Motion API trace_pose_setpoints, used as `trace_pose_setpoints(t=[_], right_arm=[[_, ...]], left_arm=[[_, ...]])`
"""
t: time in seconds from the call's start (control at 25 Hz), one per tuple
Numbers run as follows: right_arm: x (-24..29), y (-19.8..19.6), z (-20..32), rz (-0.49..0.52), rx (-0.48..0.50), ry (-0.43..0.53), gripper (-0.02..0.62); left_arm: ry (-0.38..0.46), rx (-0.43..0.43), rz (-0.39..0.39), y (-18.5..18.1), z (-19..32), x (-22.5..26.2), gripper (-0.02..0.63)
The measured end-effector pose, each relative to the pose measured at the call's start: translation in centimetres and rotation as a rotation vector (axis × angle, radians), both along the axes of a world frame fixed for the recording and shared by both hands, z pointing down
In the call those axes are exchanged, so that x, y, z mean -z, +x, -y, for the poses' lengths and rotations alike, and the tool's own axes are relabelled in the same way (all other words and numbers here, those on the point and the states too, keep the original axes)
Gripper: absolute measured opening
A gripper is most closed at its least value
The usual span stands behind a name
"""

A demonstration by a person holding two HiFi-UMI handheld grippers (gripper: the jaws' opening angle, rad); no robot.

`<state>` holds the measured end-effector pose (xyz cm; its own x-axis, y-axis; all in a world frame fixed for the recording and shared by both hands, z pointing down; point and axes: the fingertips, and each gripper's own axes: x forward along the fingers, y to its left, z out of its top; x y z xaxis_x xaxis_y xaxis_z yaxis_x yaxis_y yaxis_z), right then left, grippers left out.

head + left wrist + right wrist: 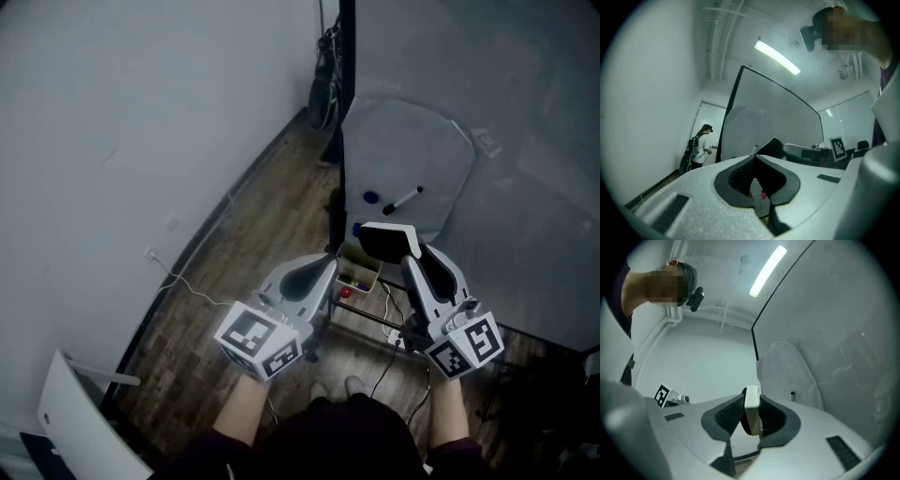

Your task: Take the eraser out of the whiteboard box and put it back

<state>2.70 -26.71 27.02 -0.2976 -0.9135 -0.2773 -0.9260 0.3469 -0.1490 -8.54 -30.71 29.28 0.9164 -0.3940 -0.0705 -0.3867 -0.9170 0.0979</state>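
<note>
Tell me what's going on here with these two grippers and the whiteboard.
A person stands at a whiteboard with a hand-held gripper in each hand. The right hand-held gripper is shut on the eraser, held up clear of the small box at the board's foot. The left hand-held gripper is open with nothing in it. The eraser is out of the box and not yet back in.

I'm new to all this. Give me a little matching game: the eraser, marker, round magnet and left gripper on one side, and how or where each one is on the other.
1 eraser
2 marker
3 round magnet
4 left gripper

A blue, on the whiteboard
B jaws apart, nothing between them
C clamped in the right gripper
D black, on the whiteboard

Pairs: 1-C, 2-D, 3-A, 4-B
</note>
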Motion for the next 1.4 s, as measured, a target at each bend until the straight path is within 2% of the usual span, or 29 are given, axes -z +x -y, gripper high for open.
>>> trace_pose_setpoints(t=[0.28,0.84,1.28,1.4], right_arm=[[-0.8,0.0,0.6,0.000,0.000,-0.017,0.090],[-6.2,1.0,3.5,0.010,0.005,-0.123,0.089],[-9.2,0.4,5.9,-0.080,0.049,-0.138,0.091],[-11.4,0.8,6.8,-0.144,0.044,-0.175,0.091]], left_arm=[[-0.023,0.005,0.005,0.0,0.3,-0.8,0.005],[-0.095,0.022,0.062,1.4,2.3,-5.2,0.005],[-0.162,0.011,0.087,3.8,4.0,-8.8,0.005],[-0.186,0.005,0.096,4.5,4.3,-10.1,0.005]])
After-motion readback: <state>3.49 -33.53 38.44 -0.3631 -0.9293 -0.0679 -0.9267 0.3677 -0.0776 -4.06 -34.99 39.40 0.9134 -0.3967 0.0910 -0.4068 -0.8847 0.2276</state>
